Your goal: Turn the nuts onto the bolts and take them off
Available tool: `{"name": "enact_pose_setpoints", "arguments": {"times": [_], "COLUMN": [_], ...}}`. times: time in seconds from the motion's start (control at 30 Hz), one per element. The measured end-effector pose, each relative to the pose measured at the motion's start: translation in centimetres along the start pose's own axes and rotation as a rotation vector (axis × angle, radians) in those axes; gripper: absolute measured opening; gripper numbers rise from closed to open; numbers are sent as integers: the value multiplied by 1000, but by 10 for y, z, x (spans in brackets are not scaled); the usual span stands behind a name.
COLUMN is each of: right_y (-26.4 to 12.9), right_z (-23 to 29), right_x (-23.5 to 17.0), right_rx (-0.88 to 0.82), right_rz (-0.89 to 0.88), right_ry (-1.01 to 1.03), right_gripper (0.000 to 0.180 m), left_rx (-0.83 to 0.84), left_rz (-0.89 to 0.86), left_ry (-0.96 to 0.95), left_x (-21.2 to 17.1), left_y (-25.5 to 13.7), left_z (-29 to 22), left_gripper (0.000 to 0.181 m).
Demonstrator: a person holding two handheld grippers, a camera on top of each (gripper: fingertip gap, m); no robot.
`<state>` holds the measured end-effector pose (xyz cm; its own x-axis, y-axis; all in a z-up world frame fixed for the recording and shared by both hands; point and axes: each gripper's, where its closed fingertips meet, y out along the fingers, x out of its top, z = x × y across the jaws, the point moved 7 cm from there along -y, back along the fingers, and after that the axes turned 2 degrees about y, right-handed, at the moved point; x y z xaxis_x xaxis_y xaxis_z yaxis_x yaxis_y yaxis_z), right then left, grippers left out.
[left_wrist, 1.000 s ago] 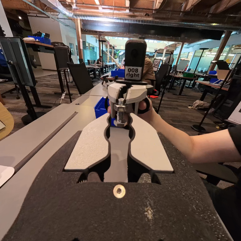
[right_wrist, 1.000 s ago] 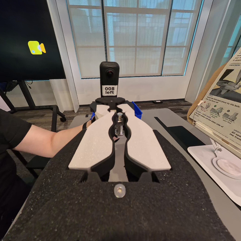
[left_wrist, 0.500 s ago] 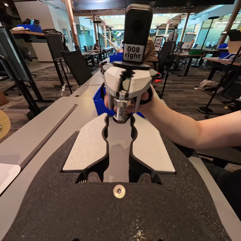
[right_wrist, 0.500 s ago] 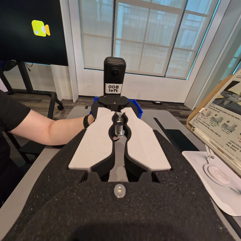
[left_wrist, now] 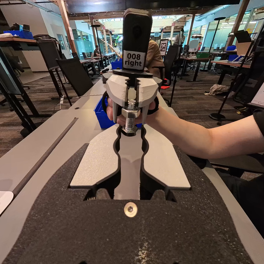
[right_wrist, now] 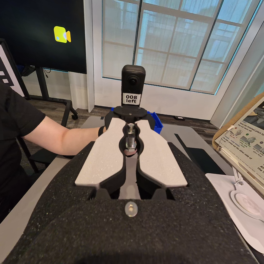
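Observation:
A steel bolt (left_wrist: 129, 121) stands upright in the air between the two grippers, which face each other. My left gripper (left_wrist: 129, 130) is shut on the bolt's hex head (left_wrist: 129, 130) at the bottom. A steel nut (left_wrist: 130, 112) sits on the thread near the top end. My right gripper (right_wrist: 130, 135) comes from the far side, and its fingers (left_wrist: 114, 111) flank the nut, shut on it. In the right wrist view the bolt (right_wrist: 130, 137) shows in the notch between my fingers. The left gripper's body (right_wrist: 130, 114) shows beyond it.
The grey table (left_wrist: 42, 142) has a dark groove strip (left_wrist: 47, 148) on the left. A blue bin (left_wrist: 102, 114) stands behind the grippers. An instruction board (right_wrist: 242, 142) on a white stand base (right_wrist: 235, 200) is at the right. A person's forearm (left_wrist: 207, 137) reaches in. The grippers' ends are close to 4 cm from one another.
Both grippers have swung and tilted together with the bolt held between them. The right gripper now looms closer in the left wrist view. The nut's place on the thread looks about the same.

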<state>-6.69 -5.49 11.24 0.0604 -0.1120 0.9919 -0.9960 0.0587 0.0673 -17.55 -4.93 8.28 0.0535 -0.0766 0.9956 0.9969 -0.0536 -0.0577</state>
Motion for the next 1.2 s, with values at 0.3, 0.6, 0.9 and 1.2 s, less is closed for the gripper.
{"name": "enact_pose_setpoints", "arguments": {"times": [0.3,0.6,0.9,1.2], "right_y": [3,2,2,1], "right_z": [0,0,0,-1], "right_x": [-3,-3,-3,-3], "right_rx": [8,3,3,8], "right_rz": [13,9,4,-3], "right_ry": [1,-1,3,11], "right_gripper": [9,8,9,9], "left_rx": [19,25,33,51], "left_rz": [0,8,20,29], "left_ry": [20,15,36,47], "left_x": [-2,-2,-4,-4], "left_y": [4,4,9,8], "left_z": [0,0,-1,0], "left_gripper": [19,18,22,16]}}
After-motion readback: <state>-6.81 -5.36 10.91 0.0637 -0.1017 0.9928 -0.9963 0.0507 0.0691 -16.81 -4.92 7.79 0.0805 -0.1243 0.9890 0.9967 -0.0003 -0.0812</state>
